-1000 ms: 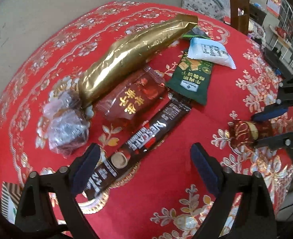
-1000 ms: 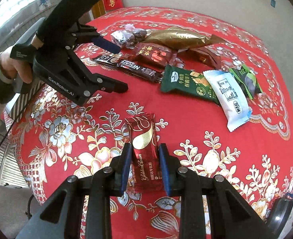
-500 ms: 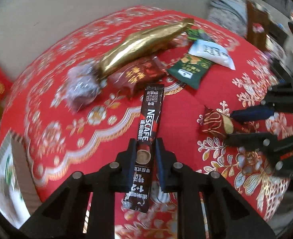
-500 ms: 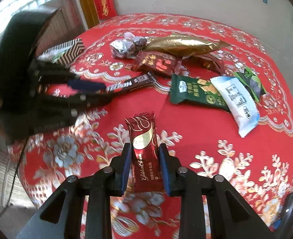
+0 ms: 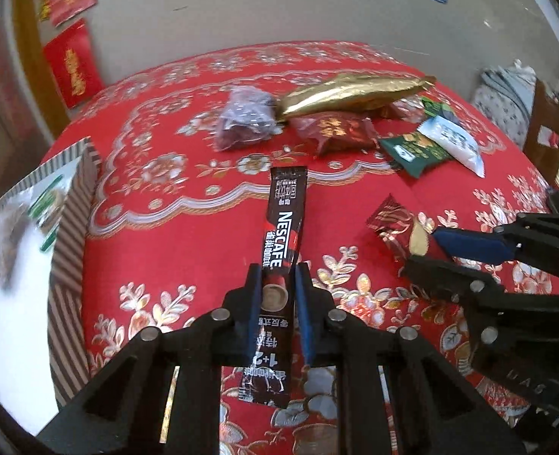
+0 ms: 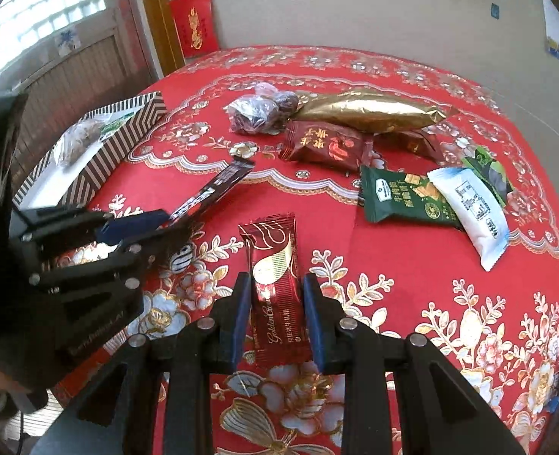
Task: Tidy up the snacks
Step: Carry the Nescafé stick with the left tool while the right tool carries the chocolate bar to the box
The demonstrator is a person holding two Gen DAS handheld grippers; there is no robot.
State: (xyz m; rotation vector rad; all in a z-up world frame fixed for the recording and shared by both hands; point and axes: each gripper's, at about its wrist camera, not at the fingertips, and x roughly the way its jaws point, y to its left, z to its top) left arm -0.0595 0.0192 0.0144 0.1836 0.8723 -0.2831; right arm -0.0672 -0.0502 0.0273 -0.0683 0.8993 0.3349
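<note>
- Here, the left gripper (image 5: 277,278) was closed on a Nescafé coffee stick (image 5: 279,250), its blue pads pressed against both long edges of the sachet, which stood lifted off the red floral tablecloth (image 5: 158,227) and pointed away from the camera.
- The right gripper (image 6: 275,288) was clamped on a dark red Golden Crown bar (image 6: 275,284), with the pads touching the wrapper's two sides and the far end of the bar sticking out past the fingertips.
- In the left wrist view, the right gripper (image 5: 427,250) sat to the right, the red bar (image 5: 397,223) poking out of its tip.
- In the right wrist view, the left gripper (image 6: 146,233) sat to the left with the coffee stick (image 6: 213,189) angled up toward the far side of the table.
- A striped box (image 6: 116,148) stood at the left edge of the table, with a clear bag of snacks (image 6: 76,140) lying inside it.
- Far across the cloth lay a gold foil packet (image 6: 370,112), a clear bag of dark sweets (image 6: 256,113) just beside its left end, and a maroon packet (image 6: 325,146) in front of it.
- To the right lay a green cracker packet (image 6: 404,201), with a white packet (image 6: 469,204) overlapping its right end.
</note>
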